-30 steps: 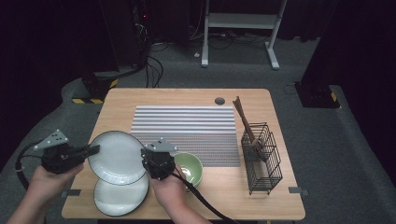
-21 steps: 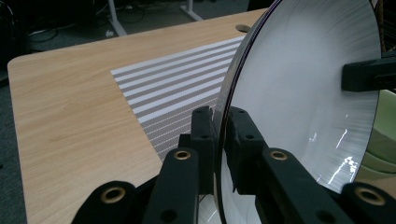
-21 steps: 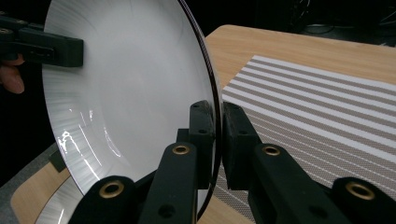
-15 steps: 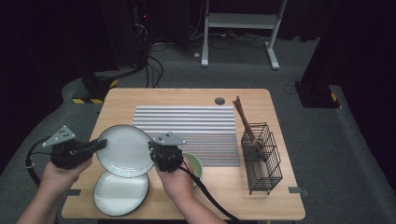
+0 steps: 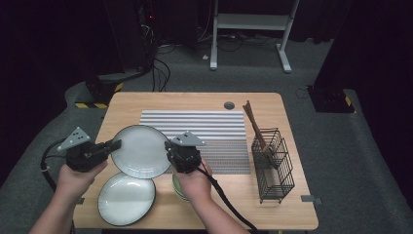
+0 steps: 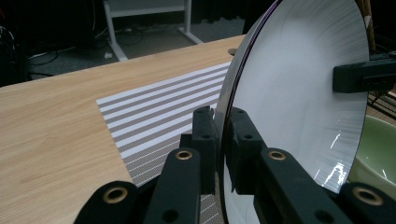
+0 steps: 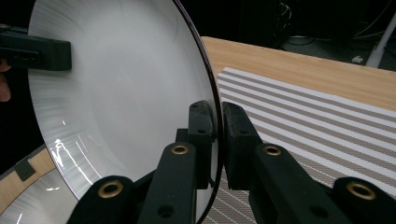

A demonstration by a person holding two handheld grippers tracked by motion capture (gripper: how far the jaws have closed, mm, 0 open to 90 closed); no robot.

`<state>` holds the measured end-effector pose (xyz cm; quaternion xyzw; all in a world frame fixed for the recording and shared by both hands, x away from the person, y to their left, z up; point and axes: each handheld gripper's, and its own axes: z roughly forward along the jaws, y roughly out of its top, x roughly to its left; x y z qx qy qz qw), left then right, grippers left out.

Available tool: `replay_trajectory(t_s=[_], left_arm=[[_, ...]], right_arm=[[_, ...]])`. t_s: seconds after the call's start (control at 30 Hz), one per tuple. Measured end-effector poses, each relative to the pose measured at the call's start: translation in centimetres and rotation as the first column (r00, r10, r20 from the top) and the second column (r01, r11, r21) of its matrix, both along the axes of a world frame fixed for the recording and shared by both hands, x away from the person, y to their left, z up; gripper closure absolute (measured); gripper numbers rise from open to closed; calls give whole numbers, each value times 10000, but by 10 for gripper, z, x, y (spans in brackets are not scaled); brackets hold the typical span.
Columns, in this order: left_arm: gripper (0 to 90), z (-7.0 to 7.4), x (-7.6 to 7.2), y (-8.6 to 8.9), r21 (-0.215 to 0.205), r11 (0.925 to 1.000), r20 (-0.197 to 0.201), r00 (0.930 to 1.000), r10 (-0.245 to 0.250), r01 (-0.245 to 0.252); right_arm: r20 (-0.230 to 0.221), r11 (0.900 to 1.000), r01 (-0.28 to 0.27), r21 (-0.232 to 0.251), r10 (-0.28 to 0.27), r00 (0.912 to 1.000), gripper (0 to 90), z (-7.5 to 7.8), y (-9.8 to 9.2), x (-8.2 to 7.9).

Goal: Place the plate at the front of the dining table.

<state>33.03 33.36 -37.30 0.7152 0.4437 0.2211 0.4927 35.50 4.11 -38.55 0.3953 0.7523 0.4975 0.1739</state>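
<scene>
High view: I have the upper plate (image 5: 140,151) lifted off the table, pinched at opposite rim edges. The left gripper (image 5: 116,145) bites its left edge, the right gripper (image 5: 168,147) its right edge. It hangs over the near-left part of the table (image 5: 292,214), just beside the striped mat (image 5: 204,127). A second plate (image 5: 126,199) lies flat below it near the front edge, and a green bowl (image 5: 178,189) sits partly hidden under my right hand. The wire rack (image 5: 273,163) with wooden utensils stands well apart at the right.

Left gripper view: jaws nearly closed, clamped on the plate rim, which runs edge-on between the pads. The other gripper's jaw shows on the far rim.

Right gripper view: same picture mirrored; jaws narrow, clamped on the rim, plate face tilted toward me.

Risks, as I judge them: both grips are thin edge pinches on glossy glaze, so the plate could slide out if either hand twists or the two pull apart unevenly. A drop here would land on the lower plate or the bowl and chip them.
</scene>
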Motion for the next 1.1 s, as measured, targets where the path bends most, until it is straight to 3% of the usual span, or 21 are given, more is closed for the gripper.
replay_trajectory(t_s=[0.1, 0.13, 0.67, 1.1], left_arm=[[826, 0, 3, -6, -73, 10000, 89, 10000, -4, 4], [826, 0, 4, -5, 346, 9993, 127, 9998, -178, 173], [834, 5, 26, -35, 480, 9978, 783, 9957, -488, 451], [835, 5, 45, -46, 334, 9982, 1329, 9897, -539, 498]], right_arm=[[40, 10000, 87, 6, -87, 10000, 828, 0, -5, 2], [57, 9999, 117, 21, -117, 9999, 828, 0, -7, 3], [348, 9978, 664, 45, -665, 9972, 818, 0, -34, 19], [455, 9951, 964, 216, -973, 9942, 815, 1, -45, 35]])
